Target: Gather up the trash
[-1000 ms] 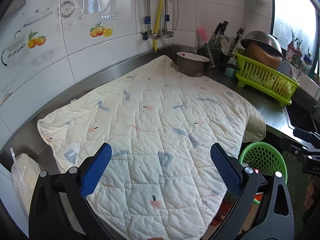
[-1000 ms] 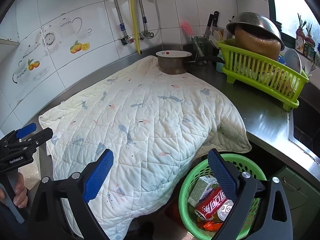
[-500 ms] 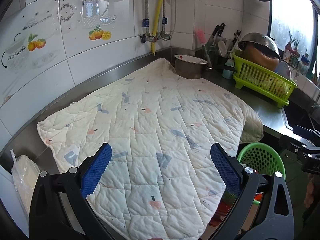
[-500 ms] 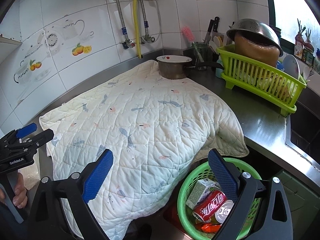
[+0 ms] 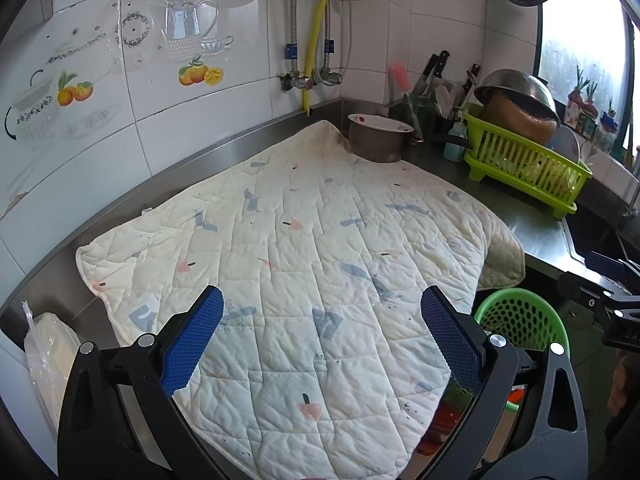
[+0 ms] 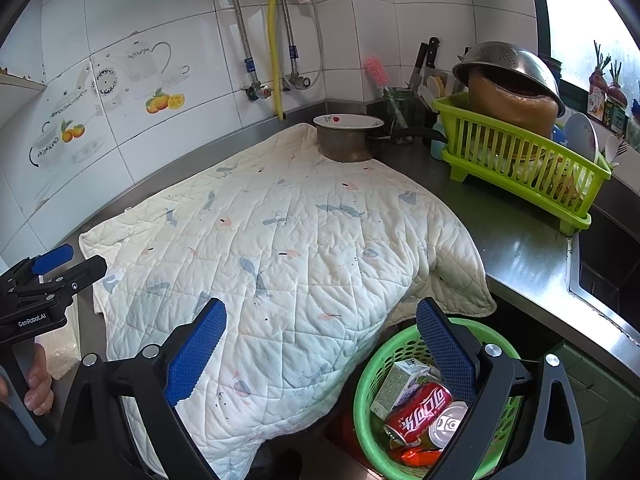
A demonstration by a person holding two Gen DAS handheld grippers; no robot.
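A green perforated basket (image 6: 372, 372) stands low beside the counter, below the hanging mat edge; it also shows in the left wrist view (image 5: 520, 316). In it lie a red cola can (image 6: 420, 410), a second can (image 6: 448, 426) and a small drink carton (image 6: 394, 384). My left gripper (image 5: 322, 336) is open and empty above the near part of a white quilted mat (image 5: 300, 248). My right gripper (image 6: 320, 352) is open and empty over the mat's front edge (image 6: 280, 280) and the basket. No loose trash shows on the mat.
A metal pot (image 6: 348, 140) sits on the mat's far corner. A green dish rack (image 6: 520, 160) with a steel colander stands at the right, with a knife holder (image 6: 400, 112) and a sink (image 6: 608, 264) nearby. A plastic bag (image 5: 48, 356) lies at the counter's left end.
Both grippers have drawn back and risen a little, so the mat and basket look slightly farther away. Both stay open and empty.
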